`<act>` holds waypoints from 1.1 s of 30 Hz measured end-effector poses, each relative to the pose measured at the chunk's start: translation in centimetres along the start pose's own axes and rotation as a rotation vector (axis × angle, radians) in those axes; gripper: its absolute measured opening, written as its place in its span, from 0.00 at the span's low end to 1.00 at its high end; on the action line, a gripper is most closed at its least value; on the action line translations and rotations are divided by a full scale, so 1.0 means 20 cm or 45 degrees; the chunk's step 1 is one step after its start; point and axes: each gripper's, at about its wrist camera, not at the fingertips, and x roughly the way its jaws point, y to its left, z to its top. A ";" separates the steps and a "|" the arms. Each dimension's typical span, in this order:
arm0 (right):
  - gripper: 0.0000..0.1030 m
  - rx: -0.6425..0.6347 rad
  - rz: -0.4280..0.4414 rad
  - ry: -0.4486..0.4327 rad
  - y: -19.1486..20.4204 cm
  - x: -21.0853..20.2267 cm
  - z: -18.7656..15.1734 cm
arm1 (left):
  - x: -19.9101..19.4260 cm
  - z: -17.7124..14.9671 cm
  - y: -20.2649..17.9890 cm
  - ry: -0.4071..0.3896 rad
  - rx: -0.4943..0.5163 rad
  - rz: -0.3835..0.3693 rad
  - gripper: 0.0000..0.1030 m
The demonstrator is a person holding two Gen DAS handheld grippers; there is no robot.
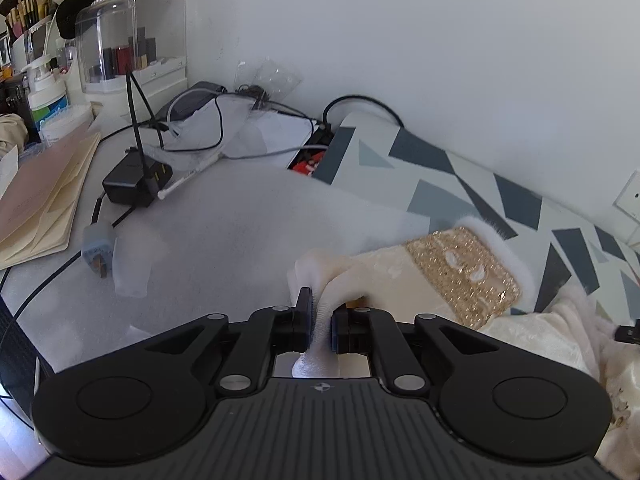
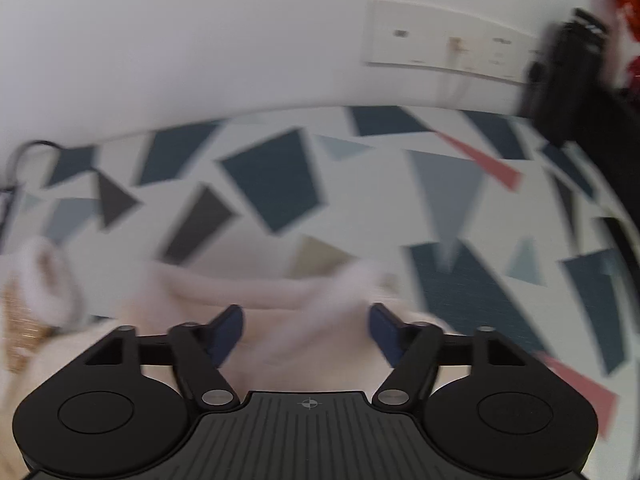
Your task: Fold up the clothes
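The left gripper (image 1: pixel 319 326) pinches a fold of the cream garment (image 1: pixel 384 276) on the patterned mat (image 1: pixel 460 184), the right gripper (image 2: pixel 306 330) gapes above it, folding looks unfinished.

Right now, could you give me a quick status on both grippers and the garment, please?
Left gripper shut on cream garment. Right gripper open above the fabric, nothing pinched. Loose plug and cables left of the garment.

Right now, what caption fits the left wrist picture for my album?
Left gripper pinching a cream garment with gold sequin trim over a cluttered white desk.
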 end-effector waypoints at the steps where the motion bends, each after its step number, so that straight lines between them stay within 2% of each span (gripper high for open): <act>1: 0.86 0.012 -0.077 0.008 -0.05 0.01 -0.01 | 0.01 0.00 -0.01 0.024 0.005 -0.014 0.10; 4: 0.94 0.101 -0.099 0.082 -0.19 0.02 -0.09 | 0.03 -0.03 -0.05 0.067 0.040 -0.046 0.10; 7: 0.90 0.246 -0.110 0.120 -0.33 0.01 -0.19 | 0.04 -0.09 -0.16 0.095 0.166 0.010 0.11; 9: 0.90 0.415 -0.080 0.087 -0.44 -0.06 -0.24 | -0.03 -0.10 -0.23 0.039 0.254 0.055 0.18; 11: 0.88 0.542 -0.044 0.054 -0.54 -0.12 -0.27 | -0.13 -0.10 -0.29 -0.049 0.353 0.022 0.35; 12: 0.87 0.577 -0.018 0.042 -0.57 -0.15 -0.28 | -0.17 -0.09 -0.33 -0.097 0.409 -0.009 0.38; 13: 0.82 0.581 0.019 0.036 -0.59 -0.16 -0.29 | -0.20 -0.08 -0.37 -0.126 0.451 -0.044 0.42; 15: 0.75 0.562 0.083 0.032 -0.61 -0.17 -0.29 | -0.25 -0.06 -0.47 -0.181 0.532 -0.114 0.44; 16: 0.69 0.542 0.101 0.033 -0.60 -0.17 -0.30 | -0.28 -0.04 -0.51 -0.208 0.573 -0.150 0.44; 18: 0.66 0.503 0.139 0.035 -0.58 -0.17 -0.30 | -0.23 -0.04 -0.58 -0.121 0.602 -0.244 0.48; 19: 0.67 0.474 0.119 0.046 -0.55 -0.16 -0.31 | -0.21 -0.03 -0.61 -0.073 0.615 -0.292 0.58; 20: 0.69 0.442 0.086 0.060 -0.53 -0.15 -0.31 | -0.14 -0.05 -0.65 0.028 0.642 -0.331 0.61; 21: 0.72 0.412 0.037 0.072 -0.50 -0.13 -0.32 | -0.07 -0.08 -0.66 0.094 0.652 -0.303 0.61; 22: 0.80 0.387 -0.005 0.078 -0.49 -0.11 -0.32 | 0.01 -0.11 -0.67 0.155 0.659 -0.269 0.61; 25: 0.90 0.339 -0.050 0.104 -0.46 -0.04 -0.35 | 0.21 -0.20 -0.68 0.328 0.674 -0.183 0.61; 26: 0.95 0.328 -0.037 0.108 -0.46 -0.01 -0.36 | 0.25 -0.22 -0.67 0.344 0.662 -0.187 0.67; 27: 0.95 0.317 -0.024 0.112 -0.45 0.01 -0.37 | 0.26 -0.23 -0.66 0.322 0.633 -0.193 0.71; 28: 0.95 0.300 -0.035 0.090 -0.44 0.02 -0.38 | 0.26 -0.24 -0.65 0.304 0.609 -0.200 0.70; 30: 0.74 0.253 -0.037 0.034 -0.41 0.00 -0.39 | 0.24 -0.24 -0.66 0.301 0.605 -0.236 0.42; 31: 0.47 0.229 -0.025 0.008 -0.39 -0.02 -0.39 | 0.21 -0.24 -0.67 0.281 0.612 -0.238 0.11; 32: 0.24 0.242 -0.003 -0.013 -0.39 -0.05 -0.38 | 0.18 -0.24 -0.68 0.260 0.621 -0.238 0.03; 33: 0.16 0.268 0.023 -0.032 -0.40 -0.08 -0.37 | 0.15 -0.24 -0.69 0.239 0.629 -0.238 0.02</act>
